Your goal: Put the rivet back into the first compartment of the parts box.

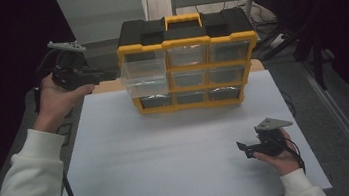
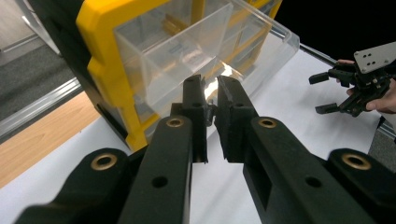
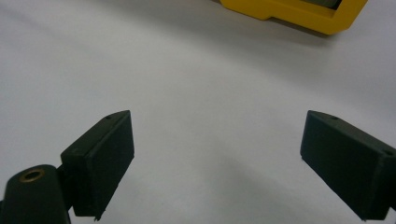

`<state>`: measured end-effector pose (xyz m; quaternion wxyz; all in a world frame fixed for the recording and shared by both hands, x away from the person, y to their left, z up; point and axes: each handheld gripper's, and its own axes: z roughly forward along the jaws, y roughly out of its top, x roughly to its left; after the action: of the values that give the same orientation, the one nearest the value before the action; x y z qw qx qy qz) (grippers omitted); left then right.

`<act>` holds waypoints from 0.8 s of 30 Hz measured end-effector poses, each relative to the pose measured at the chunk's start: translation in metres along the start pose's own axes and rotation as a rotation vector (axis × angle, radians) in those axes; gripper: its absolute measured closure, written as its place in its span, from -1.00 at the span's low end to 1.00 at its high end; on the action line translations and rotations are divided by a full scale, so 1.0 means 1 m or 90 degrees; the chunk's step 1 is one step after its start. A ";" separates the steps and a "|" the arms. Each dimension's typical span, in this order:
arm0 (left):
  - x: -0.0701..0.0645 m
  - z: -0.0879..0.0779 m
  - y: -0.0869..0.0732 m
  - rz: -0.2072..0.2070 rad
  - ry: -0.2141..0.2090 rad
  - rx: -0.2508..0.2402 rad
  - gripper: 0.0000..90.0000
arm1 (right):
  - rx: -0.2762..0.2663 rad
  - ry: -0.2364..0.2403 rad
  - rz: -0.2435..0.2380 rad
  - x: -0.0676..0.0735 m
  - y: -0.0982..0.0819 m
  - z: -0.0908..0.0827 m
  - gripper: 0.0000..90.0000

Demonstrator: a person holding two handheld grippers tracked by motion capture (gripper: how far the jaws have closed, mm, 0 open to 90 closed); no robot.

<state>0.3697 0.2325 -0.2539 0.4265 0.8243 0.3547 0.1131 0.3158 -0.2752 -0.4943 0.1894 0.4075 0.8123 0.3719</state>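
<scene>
A yellow and black organizer (image 1: 186,41) with several clear drawers stands at the back of the white sheet (image 1: 168,149). Its top-left clear drawer (image 1: 144,74) is pulled out toward me. My left gripper (image 1: 112,76) reaches in from the left at that drawer's side. In the left gripper view, the jaws of the left gripper (image 2: 211,91) are nearly together on the drawer's (image 2: 187,42) clear edge. My right gripper (image 1: 243,150) rests low over the sheet at the front right, wide open with nothing in it. The same right gripper (image 2: 324,93) shows far off.
The organizer's yellow base (image 3: 289,14) lies ahead of the open right gripper (image 3: 217,121). A strip of wooden tabletop (image 1: 105,86) shows left of the organizer. Grey floor and a metal rail (image 1: 346,117) run along the right side.
</scene>
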 end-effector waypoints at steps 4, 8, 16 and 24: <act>-0.002 0.007 0.007 0.007 -0.002 0.003 0.85 | 0.000 0.001 -0.001 0.000 0.000 0.000 -0.78; -0.004 0.014 0.014 0.009 -0.002 0.007 0.85 | 0.000 0.001 -0.001 0.000 0.000 0.000 -0.78; -0.006 0.029 0.023 0.013 -0.006 0.014 0.85 | 0.000 0.001 0.000 0.000 0.000 0.000 -0.78; -0.010 0.043 0.032 0.021 -0.011 0.020 0.85 | 0.001 0.001 -0.001 0.000 0.000 0.000 -0.78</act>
<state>0.3990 0.1871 -0.2539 0.4147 0.8375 0.3392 0.1073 0.3158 -0.2753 -0.4944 0.1887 0.4067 0.8129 0.3719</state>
